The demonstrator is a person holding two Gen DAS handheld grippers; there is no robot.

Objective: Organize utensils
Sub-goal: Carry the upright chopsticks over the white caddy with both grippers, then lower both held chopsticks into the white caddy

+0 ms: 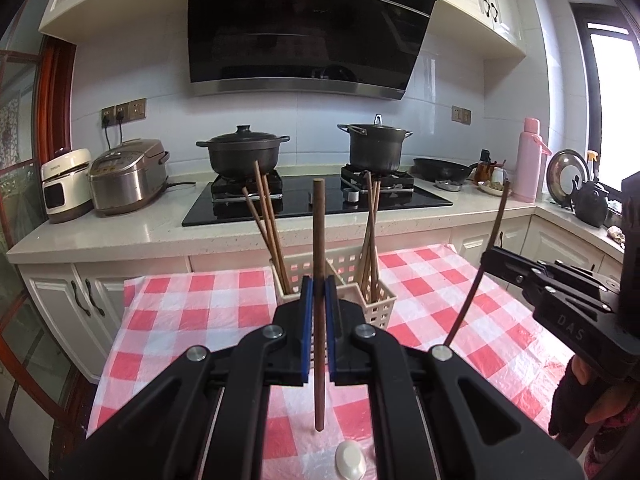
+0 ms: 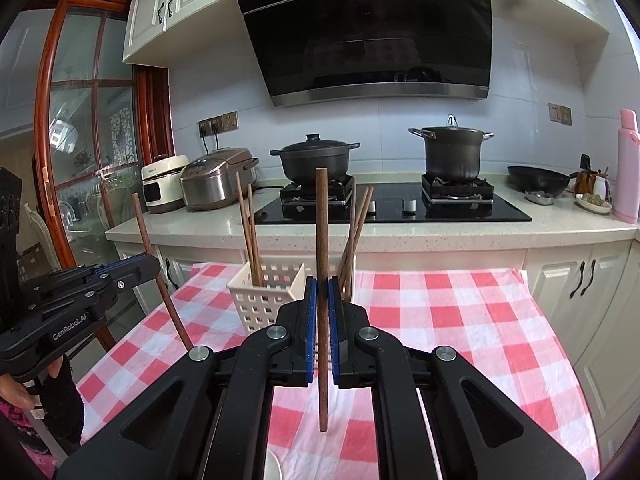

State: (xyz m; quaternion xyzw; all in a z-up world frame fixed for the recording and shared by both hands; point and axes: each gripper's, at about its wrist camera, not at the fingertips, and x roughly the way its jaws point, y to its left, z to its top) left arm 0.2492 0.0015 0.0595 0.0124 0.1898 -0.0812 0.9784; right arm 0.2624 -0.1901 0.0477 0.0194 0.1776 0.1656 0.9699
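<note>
**Two chopsticks held upright above the checked cloth**

Left gripper (image 1: 319,288) clamped on a brown chopstick (image 1: 319,240), long axis near vertical, ends jutting above and below the blue pads. Right gripper (image 2: 322,290) pinching a second chopstick (image 2: 321,232) likewise, just short of the white holder (image 2: 264,292).

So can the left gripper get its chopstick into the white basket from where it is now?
Probably yes. The left gripper is shut on an upright chopstick, and the white basket stands just ahead on the checked cloth with nothing between. The chopsticks already leaning inside leave room, and the right gripper is off to the side.
</note>
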